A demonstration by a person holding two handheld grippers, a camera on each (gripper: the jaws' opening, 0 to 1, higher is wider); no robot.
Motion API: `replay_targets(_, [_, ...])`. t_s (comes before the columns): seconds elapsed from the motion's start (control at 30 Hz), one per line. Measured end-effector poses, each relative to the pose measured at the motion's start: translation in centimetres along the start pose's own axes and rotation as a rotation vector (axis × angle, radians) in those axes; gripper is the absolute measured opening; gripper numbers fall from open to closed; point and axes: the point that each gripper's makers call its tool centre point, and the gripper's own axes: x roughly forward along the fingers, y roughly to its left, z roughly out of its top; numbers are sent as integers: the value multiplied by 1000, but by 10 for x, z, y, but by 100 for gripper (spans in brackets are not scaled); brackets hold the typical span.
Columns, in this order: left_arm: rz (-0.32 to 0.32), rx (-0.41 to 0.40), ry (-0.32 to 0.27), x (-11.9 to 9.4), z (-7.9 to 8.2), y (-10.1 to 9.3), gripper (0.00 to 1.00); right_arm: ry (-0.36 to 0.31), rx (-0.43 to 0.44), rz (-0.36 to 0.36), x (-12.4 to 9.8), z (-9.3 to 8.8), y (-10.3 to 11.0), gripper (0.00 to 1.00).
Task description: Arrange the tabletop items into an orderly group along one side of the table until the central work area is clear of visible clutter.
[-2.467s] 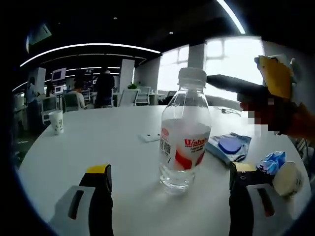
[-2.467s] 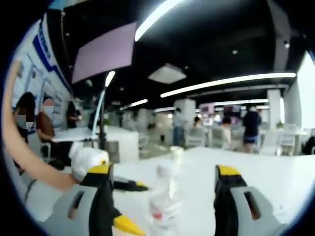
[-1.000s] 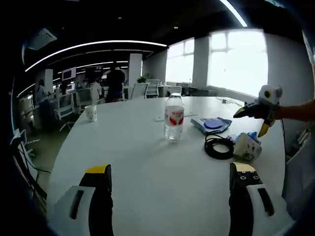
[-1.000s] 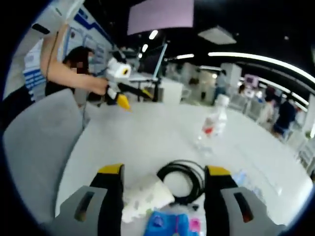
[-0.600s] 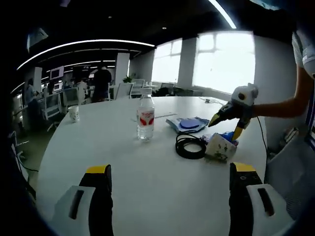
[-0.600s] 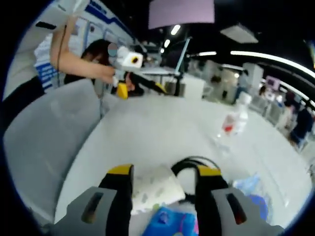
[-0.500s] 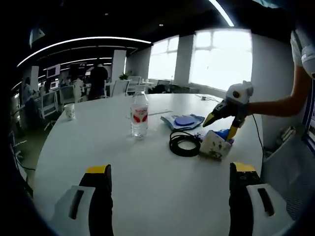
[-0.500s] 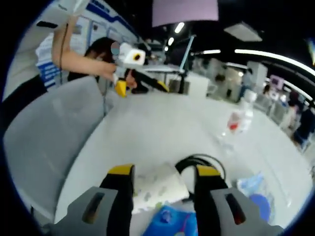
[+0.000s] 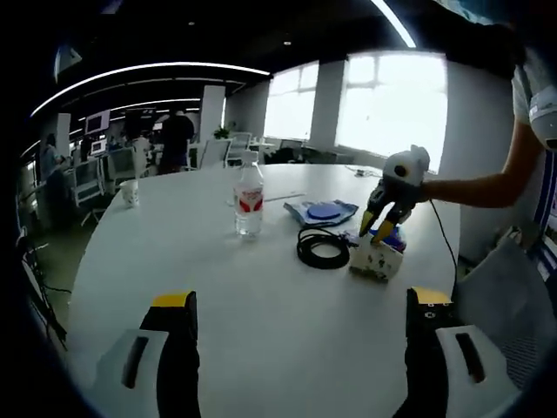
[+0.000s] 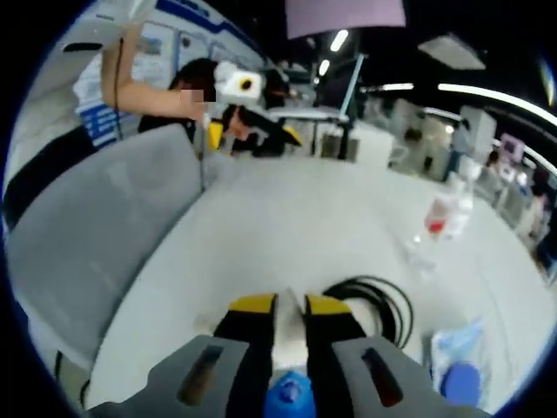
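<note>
Water bottle (image 9: 249,199), black cable coil (image 9: 323,247) and blue pouch (image 9: 320,212) sit near the tissue pack (image 9: 376,259); right gripper (image 10: 290,306), previously wide, now pinches it; left gripper (image 9: 296,300) wide, empty

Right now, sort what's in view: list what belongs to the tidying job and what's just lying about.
Job:
right gripper, shut on the white pack
water bottle
black cable coil
blue pouch
left gripper, open

Lying about:
paper cup
grey chair
</note>
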Motion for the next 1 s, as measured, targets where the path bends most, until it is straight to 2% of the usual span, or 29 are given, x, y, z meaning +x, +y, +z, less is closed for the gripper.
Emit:
replay_targets(0.03, [3, 2, 1, -1, -1, -1, 99, -1, -7, 17, 2, 2, 3, 0])
replay_targets(0.1, [2, -4, 3, -2, -2, -4, 99, 20, -32, 35, 6, -1, 5, 0])
replay_targets(0.17, [4, -9, 7, -3, -4, -3, 99, 18, -5, 56, 8, -1, 8, 0])
replay_targets(0.4, [9, -34, -5, -2, -7, 0, 99, 56, 10, 56, 4, 0, 12, 0])
replay_targets(0.63, [-12, -30, -9, 9, -7, -6, 99, 15, 26, -24, -11, 11, 1, 0])
replay_targets(0.7, [-16, -24, -4, 11, -7, -7, 99, -11, 61, 16, -12, 13, 7, 0])
replay_targets(0.73, [-19, -23, -5, 12, -7, -7, 99, -21, 78, 63, -12, 13, 14, 0])
replay_targets(0.8, [-23, -27, -8, 12, -7, -8, 99, -22, 75, 58, -14, 9, 12, 0])
replay_targets(0.83, [-23, -27, -8, 13, -7, -9, 99, -33, 99, 72, -14, 8, 13, 7])
replay_targets(0.87, [-23, -27, -7, 13, -8, -9, 99, -36, 160, 83, -14, 7, 14, 16])
replay_targets(0.9, [-25, -28, -8, 13, -9, -10, 99, -51, 214, 92, -13, 8, 12, 29])
replay_targets(0.93, [-27, -35, -8, 14, -10, -11, 99, -63, 268, 130, -9, 11, 16, 38])
replay_targets(0.97, [-29, -39, -9, 15, -10, -12, 99, -59, 282, 140, -6, 11, 15, 42])
replay_targets(1.0, [-31, -43, -9, 15, -11, -13, 99, -52, 269, 153, -2, 10, 13, 39])
